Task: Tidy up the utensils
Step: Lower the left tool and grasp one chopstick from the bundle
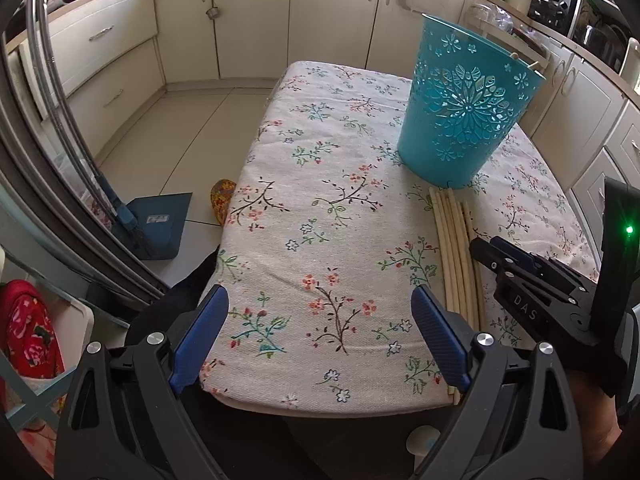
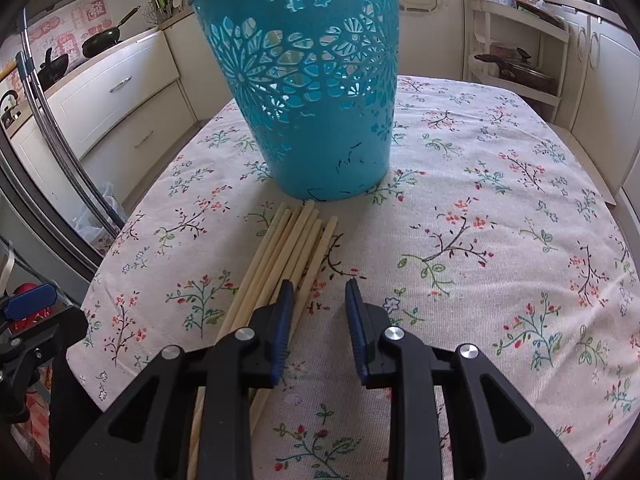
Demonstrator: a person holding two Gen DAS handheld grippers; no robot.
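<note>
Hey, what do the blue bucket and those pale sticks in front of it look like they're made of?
Blue bucket: probably moulded plastic, slightly glossy; flower-shaped cut-outs pierce its thin wall. Pale sticks: likely bamboo or light wood, matte and unpainted; an even cream colour with blunt ends. They look like chopsticks.

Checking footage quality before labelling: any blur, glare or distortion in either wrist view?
Left wrist view: sharp, strong fisheye bending of the cabinets, black vignette corners, bright window glare top right. Right wrist view: sharp, blue basket backlit through its cutouts, chopsticks clear.

Home kitchen; cream cabinets [image 1: 256, 20], frying pan [image 2: 102, 42] on counter.
</note>
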